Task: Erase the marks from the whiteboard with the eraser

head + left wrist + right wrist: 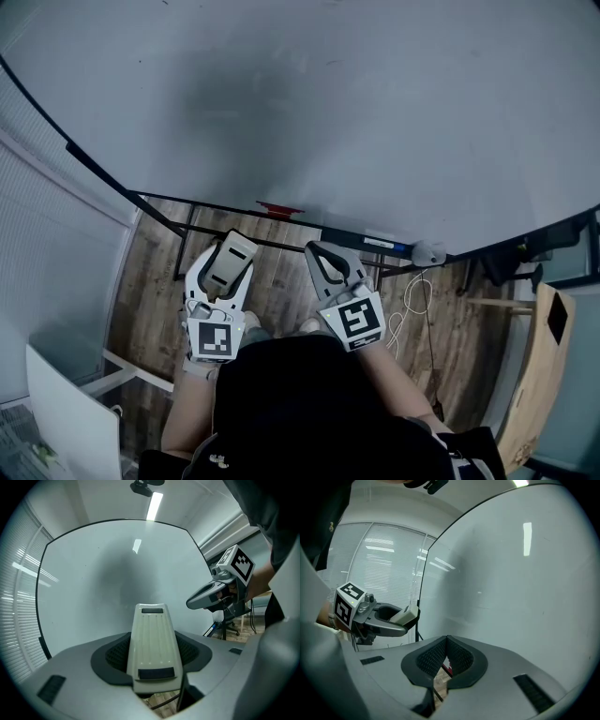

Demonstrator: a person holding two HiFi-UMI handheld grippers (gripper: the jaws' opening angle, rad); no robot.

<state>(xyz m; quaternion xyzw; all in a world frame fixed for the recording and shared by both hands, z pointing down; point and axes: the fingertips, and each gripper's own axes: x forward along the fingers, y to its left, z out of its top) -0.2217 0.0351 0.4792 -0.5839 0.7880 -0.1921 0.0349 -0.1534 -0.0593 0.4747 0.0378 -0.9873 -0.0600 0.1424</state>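
Note:
The whiteboard (309,103) fills the upper head view and stands close in front of both grippers; I see no marks on it, only a soft grey shadow and light glare (136,545). My left gripper (228,255) is shut on the cream eraser (153,644), which points at the board and stands just short of it. The eraser (229,262) shows between the jaws in the head view too, and from the side as the eraser (407,615). My right gripper (325,257) is shut with nothing between its pads (457,656), beside the left one.
The board's tray rail (281,246) runs below the board with a red object (278,208) and a white thing (429,252) on it. Wood floor (281,281) lies beneath. A wooden panel (539,375) stands at the right, window blinds (37,216) at the left.

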